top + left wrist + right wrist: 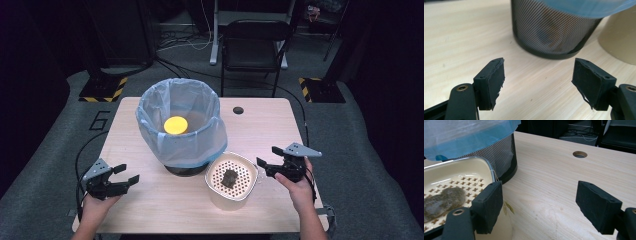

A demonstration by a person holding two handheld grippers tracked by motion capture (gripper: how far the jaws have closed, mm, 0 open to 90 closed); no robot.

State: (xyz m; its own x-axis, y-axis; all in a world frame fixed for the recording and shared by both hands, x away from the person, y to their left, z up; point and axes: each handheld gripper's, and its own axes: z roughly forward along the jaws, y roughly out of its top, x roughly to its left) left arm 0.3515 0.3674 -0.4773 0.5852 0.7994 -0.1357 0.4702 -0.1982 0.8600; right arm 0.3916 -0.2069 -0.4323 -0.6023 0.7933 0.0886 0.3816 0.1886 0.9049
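Observation:
A black mesh bin (186,169) lined with a pale blue bag (150,125) stands mid-table, and a yellow disc (175,124) lies inside it. Just right of it in front sits a cream perforated basin (215,192) holding a dark brownish lump (230,178). My left gripper (127,173) rests low at the table's front left, open, with nothing between its jaws; in the left gripper view the gripper (539,75) points at the bin's base (554,32). My right gripper (267,156) is open beside the basin's right rim; in the right gripper view (539,202) its left jaw sits close to the basin (461,161) and the lump (441,201).
The light wooden table (150,205) has a round cable hole (238,110) at the back right, also in the right gripper view (579,154). A black chair (255,45) stands behind the table. Bare wood lies in front of the bin and right of the basin.

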